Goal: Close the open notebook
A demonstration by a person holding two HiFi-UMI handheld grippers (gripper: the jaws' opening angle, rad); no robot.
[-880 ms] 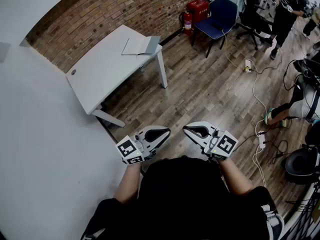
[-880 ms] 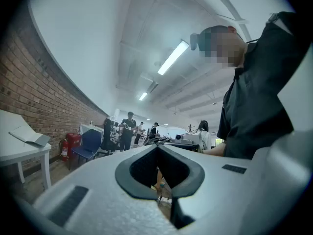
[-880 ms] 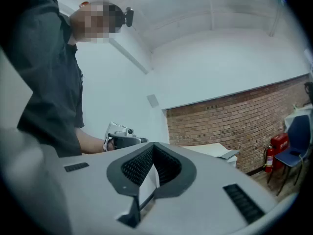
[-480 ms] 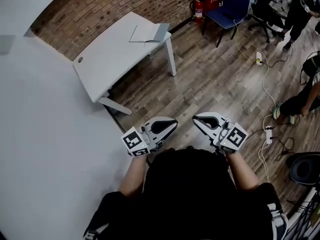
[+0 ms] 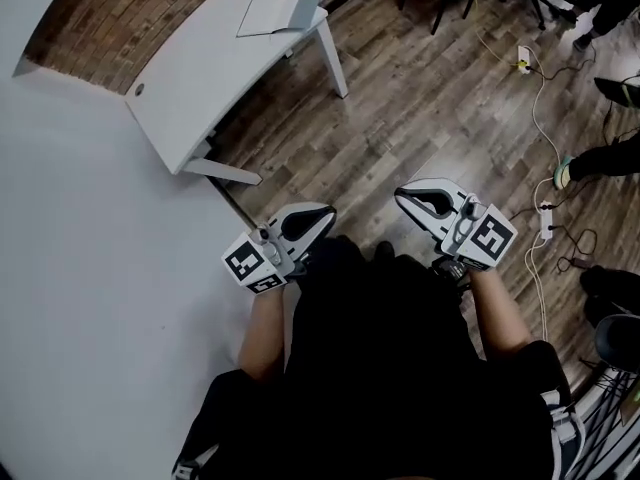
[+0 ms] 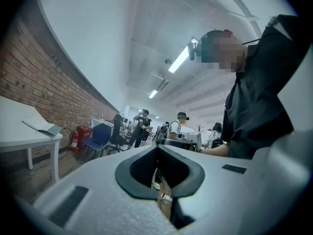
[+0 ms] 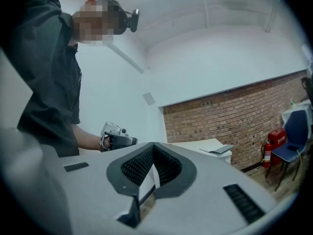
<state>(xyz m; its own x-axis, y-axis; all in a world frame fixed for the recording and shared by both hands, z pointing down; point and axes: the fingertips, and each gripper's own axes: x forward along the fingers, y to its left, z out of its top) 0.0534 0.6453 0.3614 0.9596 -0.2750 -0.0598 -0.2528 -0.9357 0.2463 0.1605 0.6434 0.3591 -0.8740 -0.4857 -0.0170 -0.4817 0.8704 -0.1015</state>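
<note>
two large surfaces fill the head view: a wooden plank floor point(image 5: 420, 118) across the middle and right, and a plain white wall point(image 5: 90, 298) down the left, with a strip of brick wall point(image 5: 90, 23) at the far left. a white table point(image 5: 200, 78) stands on the floor against the brick, far from the person and to the left. the person's dark top point(image 5: 380, 368) fills the near edge, bare forearms reaching forward. the left gripper point(image 5: 318, 215) and the right gripper point(image 5: 405, 194) are held level above the floor, side by side and apart, each with a marker cube at its near end. in each gripper's own view the jaws are pressed fully together with nothing between them; both grippers are empty and well apart from the table. the notebook point(image 5: 272, 15) lies open on the far end of the table, one leaf flat and the other raised at a slant; it shows the same way at the left of the left gripper view point(image 6: 41, 126) and right of centre in the right gripper view point(image 7: 218, 150). white cables and a power strip point(image 5: 546, 223) trail over the floor at the right.
</note>
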